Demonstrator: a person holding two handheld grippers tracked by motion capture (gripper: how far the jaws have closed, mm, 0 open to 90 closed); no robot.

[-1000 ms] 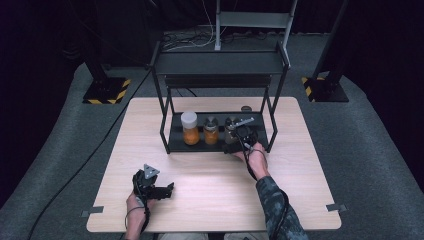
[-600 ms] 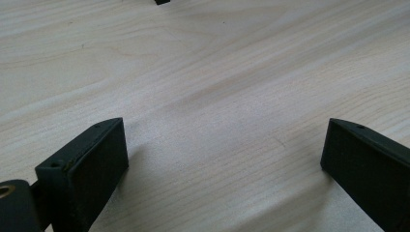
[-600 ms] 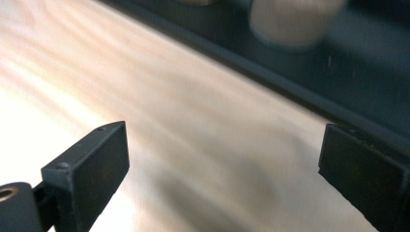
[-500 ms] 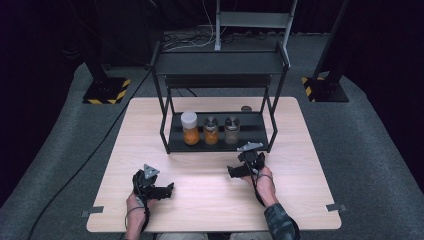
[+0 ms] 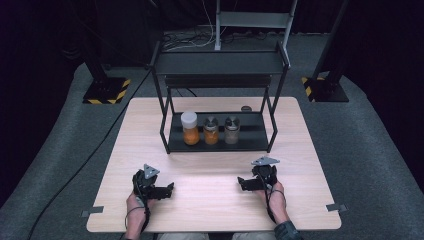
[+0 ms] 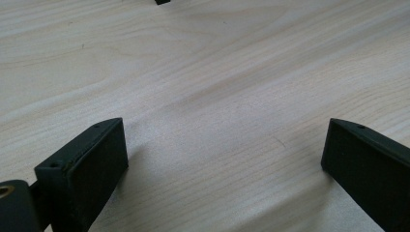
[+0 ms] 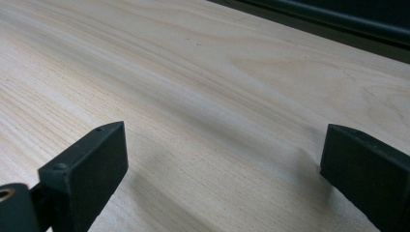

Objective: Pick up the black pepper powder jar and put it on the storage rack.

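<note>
A black two-tier rack (image 5: 220,142) stands at the back of the wooden table (image 5: 215,200). On its lower shelf stand three jars in a row: a tall white-lidded jar of orange stuff (image 5: 190,128), a smaller orange jar (image 5: 211,130) and a brownish jar (image 5: 231,129). My left gripper (image 5: 167,189) rests on the table at the front left, open, with bare wood between its jaws (image 6: 220,159). At the front right my right gripper (image 5: 242,183) lies on the table, open and holding nothing (image 7: 222,159).
A small dark round object (image 5: 245,108) lies on the table behind the rack. Grey carpet surrounds the table, with black stands on yellow-striped bases (image 5: 105,91) at the back left and back right, and a cable (image 5: 75,170) running across the floor at left.
My right gripper has drawn back from the rack's lower shelf, leaving the brownish jar there, and come down to the front right of the table. The left gripper stayed put.
</note>
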